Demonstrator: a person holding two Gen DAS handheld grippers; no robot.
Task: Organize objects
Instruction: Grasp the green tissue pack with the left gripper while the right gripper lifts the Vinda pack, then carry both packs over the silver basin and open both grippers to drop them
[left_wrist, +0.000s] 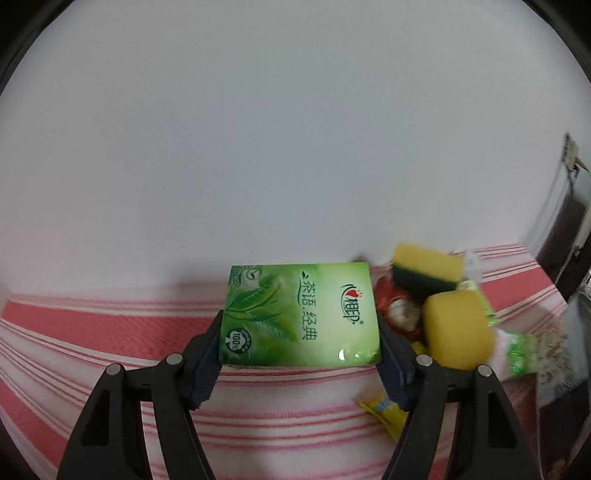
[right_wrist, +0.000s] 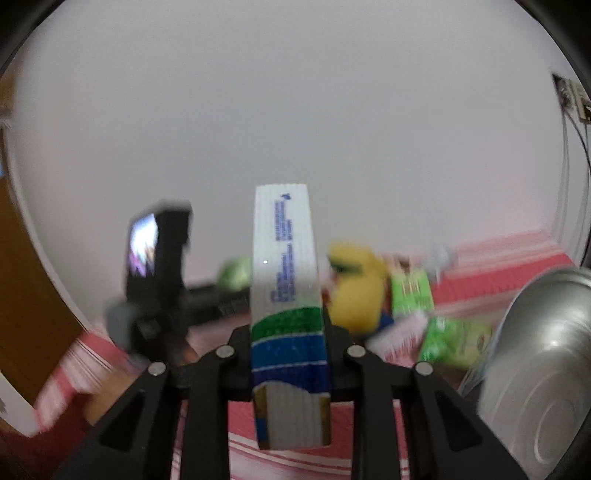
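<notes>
Sponges (left_wrist: 428, 271), two, yellow; one green tissue pack (left_wrist: 301, 314) in left tongs (left_wrist: 301, 365).

**Both hand-held grippers closed on packs**

The left hand-held gripper (left_wrist: 301, 360) fills the lower middle of its wrist view. Its two black arms rise from the bottom edge and its dark blue pads (left_wrist: 207, 363) press on the left and right sides of a green tissue pack (left_wrist: 301, 314), which sits flat-faced between them.

The right hand-held gripper (right_wrist: 288, 347) fills the lower middle of its own view. Its jaws stand narrow and clamp a slim white pack with green and blue bands (right_wrist: 286, 295), which stands upright between the black fingers (right_wrist: 236, 343). In the left of that view the other gripper's body (right_wrist: 155, 266) shows, blurred.
</notes>
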